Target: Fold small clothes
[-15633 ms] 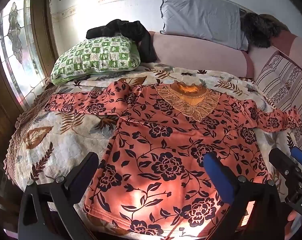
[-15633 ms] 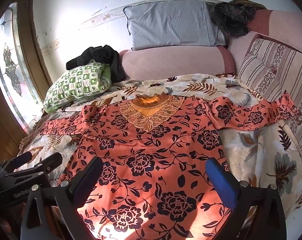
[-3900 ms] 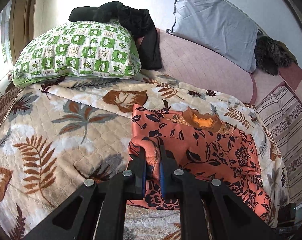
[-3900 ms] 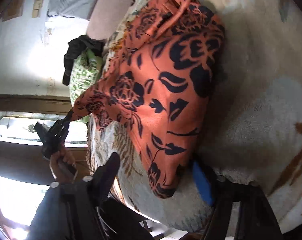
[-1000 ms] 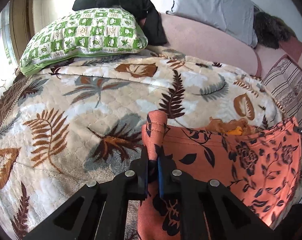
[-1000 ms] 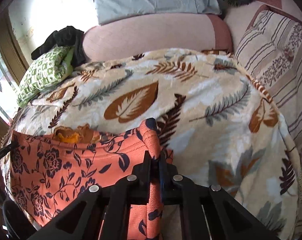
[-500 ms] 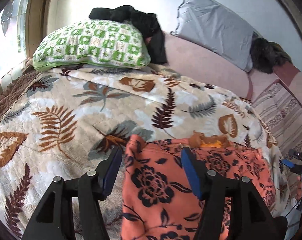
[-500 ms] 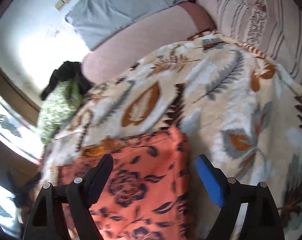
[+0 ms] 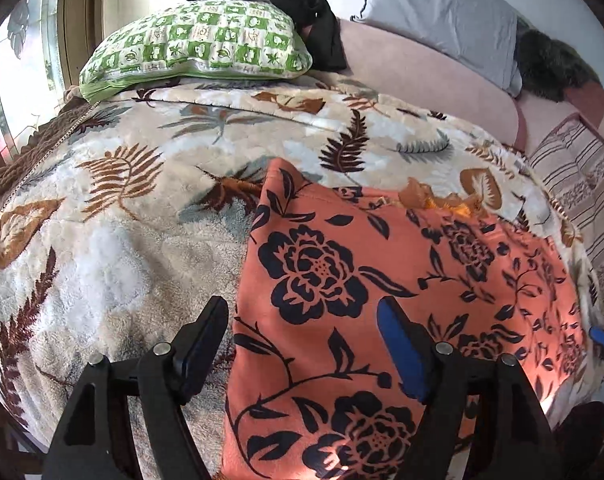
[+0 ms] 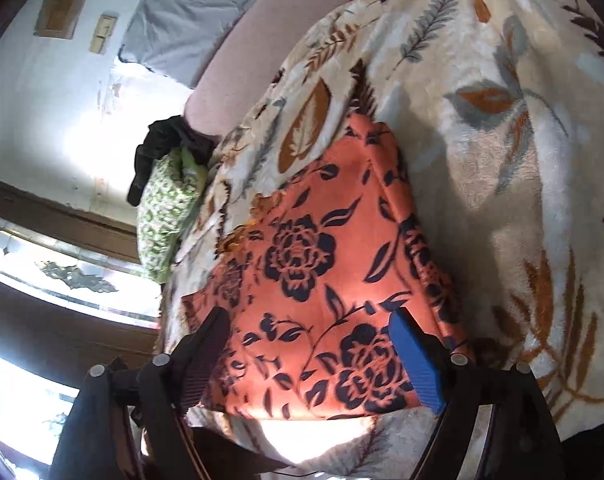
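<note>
Left tool (image 9: 302, 344) spread, garment (image 9: 382, 272) edge released

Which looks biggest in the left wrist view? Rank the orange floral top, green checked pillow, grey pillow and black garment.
1. orange floral top, though nearest the camera
2. green checked pillow
3. grey pillow, similar, unsure
4. black garment

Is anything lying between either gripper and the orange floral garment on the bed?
Nothing visible. The left gripper and right gripper hover with jaws open directly over the folded garment, whose top is bare.
</note>
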Action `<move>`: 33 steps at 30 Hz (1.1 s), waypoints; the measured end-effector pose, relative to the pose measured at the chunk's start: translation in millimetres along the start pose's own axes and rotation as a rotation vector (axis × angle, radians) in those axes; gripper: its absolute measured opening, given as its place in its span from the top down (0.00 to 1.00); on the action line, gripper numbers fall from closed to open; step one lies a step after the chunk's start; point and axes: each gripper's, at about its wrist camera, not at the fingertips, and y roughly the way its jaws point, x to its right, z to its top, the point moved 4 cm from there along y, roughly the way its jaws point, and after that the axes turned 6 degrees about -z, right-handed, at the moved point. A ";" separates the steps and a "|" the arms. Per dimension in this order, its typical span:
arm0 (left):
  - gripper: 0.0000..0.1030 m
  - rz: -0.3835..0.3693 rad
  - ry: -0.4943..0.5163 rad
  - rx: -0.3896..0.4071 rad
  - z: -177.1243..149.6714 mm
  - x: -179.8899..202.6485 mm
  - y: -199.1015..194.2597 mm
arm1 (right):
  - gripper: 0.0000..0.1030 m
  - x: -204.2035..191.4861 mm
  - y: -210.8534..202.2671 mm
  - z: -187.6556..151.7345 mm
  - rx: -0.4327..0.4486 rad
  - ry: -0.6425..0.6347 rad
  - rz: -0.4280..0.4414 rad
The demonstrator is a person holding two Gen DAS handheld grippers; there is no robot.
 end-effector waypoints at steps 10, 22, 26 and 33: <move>0.24 -0.174 -0.011 -0.026 -23.6 42.0 -11.4 | 0.18 62.5 4.2 -73.5 0.005 0.349 0.077; 0.23 0.037 0.286 -0.147 -36.3 128.6 76.2 | 0.28 67.6 9.3 -35.3 0.144 0.357 -0.001; 0.18 0.094 0.300 -0.151 -27.4 135.4 80.3 | 0.52 70.7 10.2 -35.4 0.114 0.333 -0.090; 0.17 -0.071 0.312 0.015 1.7 154.2 44.6 | 0.37 41.1 -41.6 -16.6 0.224 0.127 -0.249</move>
